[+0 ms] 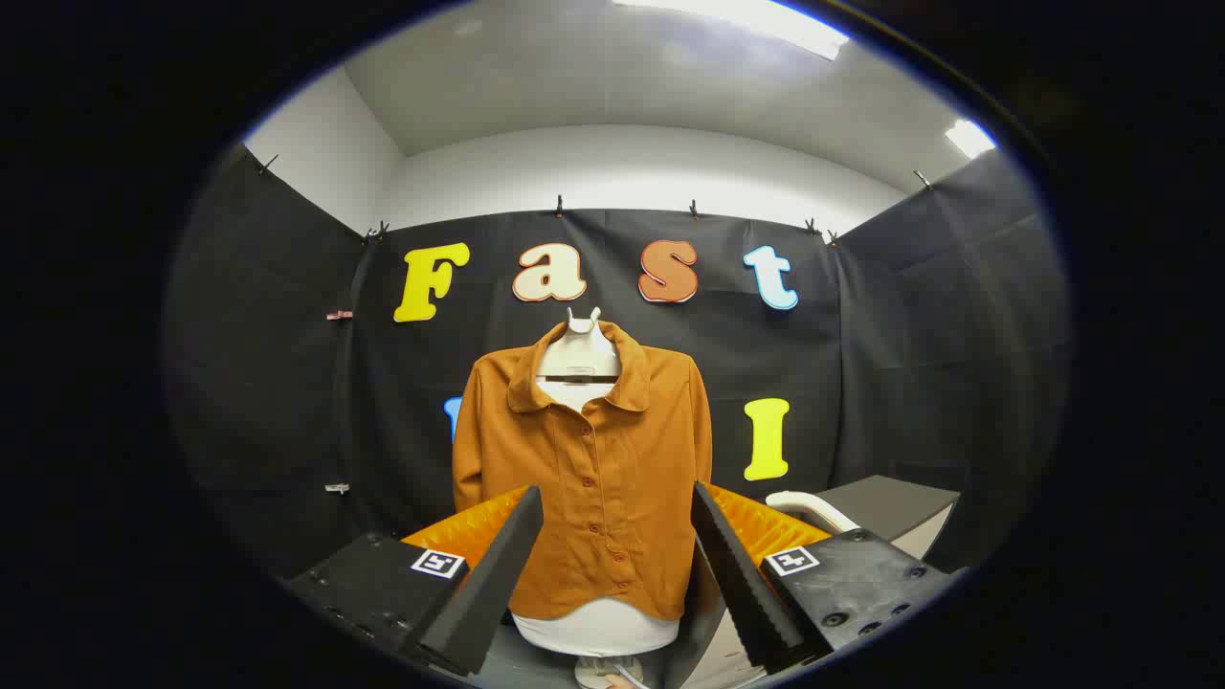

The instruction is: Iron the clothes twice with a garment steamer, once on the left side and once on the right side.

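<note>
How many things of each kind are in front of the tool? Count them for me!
Shirts: 1, a brown button-up shirt
Mannequin torsos: 1, white mannequin torso wearing the shirt
White handles: 1, white handle beyond the fingers
Tools: 1, tool, open, holding nothing
Total: 4

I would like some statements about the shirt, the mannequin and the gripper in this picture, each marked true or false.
1. The gripper is shut on the shirt. False: its fingers stand wide apart and hold nothing.
2. The shirt hangs on a white mannequin. True.
3. The shirt is unbuttoned and hangs open down the front. False: the front is buttoned closed; only the collar lies open.
4. The shirt is seen between the two fingers, beyond them. True.
5. A white curved handle shows beyond the right finger, beside a grey box. True.
6. The shirt is blue. False: it is orange-brown.
</note>
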{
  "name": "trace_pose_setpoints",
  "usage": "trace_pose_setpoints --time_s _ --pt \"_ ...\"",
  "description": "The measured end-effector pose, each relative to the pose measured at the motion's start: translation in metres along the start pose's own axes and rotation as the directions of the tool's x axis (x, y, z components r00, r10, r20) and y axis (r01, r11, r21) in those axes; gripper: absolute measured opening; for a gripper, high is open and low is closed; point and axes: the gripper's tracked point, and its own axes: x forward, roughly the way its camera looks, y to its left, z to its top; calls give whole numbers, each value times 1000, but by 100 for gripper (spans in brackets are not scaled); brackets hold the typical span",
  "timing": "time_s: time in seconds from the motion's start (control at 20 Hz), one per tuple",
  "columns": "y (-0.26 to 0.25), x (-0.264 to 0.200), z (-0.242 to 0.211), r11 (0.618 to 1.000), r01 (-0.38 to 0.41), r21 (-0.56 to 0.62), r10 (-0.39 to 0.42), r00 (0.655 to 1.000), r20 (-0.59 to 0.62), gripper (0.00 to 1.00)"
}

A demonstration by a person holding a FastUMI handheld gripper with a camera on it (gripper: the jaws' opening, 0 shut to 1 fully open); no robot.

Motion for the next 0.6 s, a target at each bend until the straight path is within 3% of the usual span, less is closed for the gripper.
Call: trace_pose_setpoints --time_s 0.6 --pt "1 -1 4 1000 -1 -17 2 1000 20 98"
